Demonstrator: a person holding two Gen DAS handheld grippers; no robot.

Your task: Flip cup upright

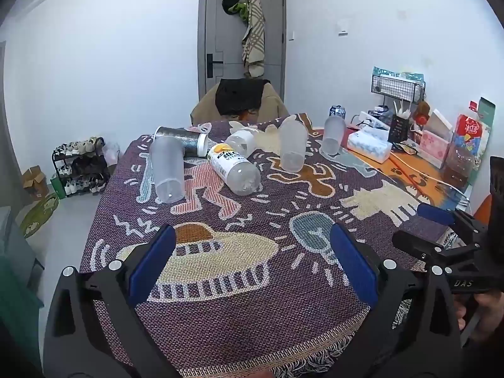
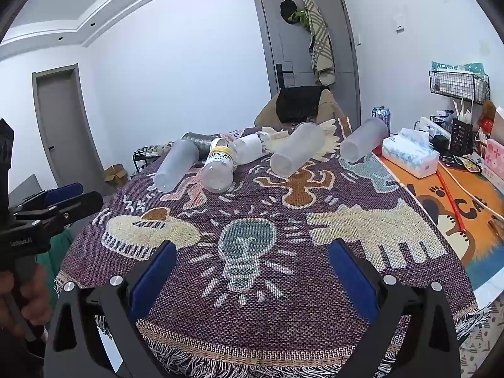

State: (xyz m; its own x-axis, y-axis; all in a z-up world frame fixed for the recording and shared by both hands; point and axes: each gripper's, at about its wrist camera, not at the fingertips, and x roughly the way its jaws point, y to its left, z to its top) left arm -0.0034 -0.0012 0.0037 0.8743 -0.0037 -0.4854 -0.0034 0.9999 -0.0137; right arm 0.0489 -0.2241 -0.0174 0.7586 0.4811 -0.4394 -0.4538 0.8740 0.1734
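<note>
Three frosted clear cups lie on their sides on the patterned cloth: a left one (image 1: 167, 173) (image 2: 177, 165), a middle one (image 1: 293, 148) (image 2: 297, 149) and a far right one (image 1: 333, 135) (image 2: 363, 144). A silver glitter cup (image 1: 182, 143) (image 2: 201, 141) lies behind the left one. My left gripper (image 1: 252, 264) is open and empty over the near edge of the cloth. My right gripper (image 2: 252, 271) is open and empty too, beside it; it shows at the right edge of the left wrist view (image 1: 422, 230).
Two plastic bottles (image 1: 234, 168) (image 1: 242, 141) lie between the cups. A tissue box (image 2: 409, 156), a soda can (image 2: 381, 115), a wire rack and boxes crowd the orange mat at right. A chair (image 1: 241, 97) stands behind the table.
</note>
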